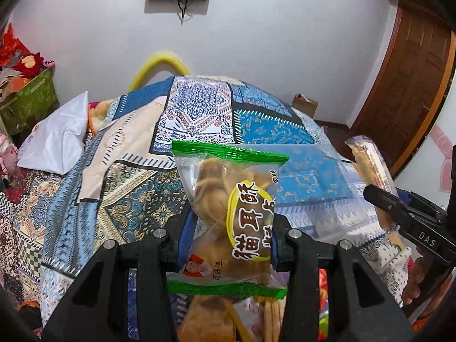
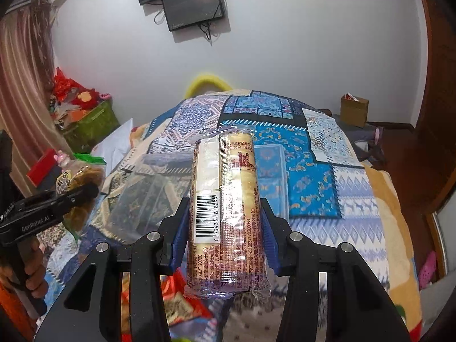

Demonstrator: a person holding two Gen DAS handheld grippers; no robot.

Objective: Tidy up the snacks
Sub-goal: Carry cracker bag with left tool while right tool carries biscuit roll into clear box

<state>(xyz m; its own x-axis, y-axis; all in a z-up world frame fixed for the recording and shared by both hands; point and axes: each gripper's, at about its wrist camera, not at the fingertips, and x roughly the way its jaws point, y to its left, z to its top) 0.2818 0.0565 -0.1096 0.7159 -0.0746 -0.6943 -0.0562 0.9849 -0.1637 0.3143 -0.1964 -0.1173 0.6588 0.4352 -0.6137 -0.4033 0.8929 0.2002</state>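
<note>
My left gripper (image 1: 230, 239) is shut on a clear snack bag (image 1: 228, 196) with green seals and a brown-and-yellow label, held upright above the patterned bedspread (image 1: 136, 188). My right gripper (image 2: 225, 236) is shut on a long wrapped biscuit pack (image 2: 225, 188) with a barcode, also upright. Each gripper shows in the other's view: the right gripper (image 1: 379, 196) with its biscuit pack (image 1: 367, 159) at the right edge, the left gripper (image 2: 85, 192) with its bag (image 2: 82, 171) at the left. Two clear plastic containers (image 2: 142, 191) (image 2: 273, 168) lie on the bedspread ahead.
A pile of loose snack packets (image 2: 176, 305) lies just below both grippers. A white plastic bag (image 1: 57, 139) and a green box (image 1: 28, 99) sit at the left, a cardboard box (image 2: 353, 109) at the far right, a wooden door (image 1: 407, 85) beyond.
</note>
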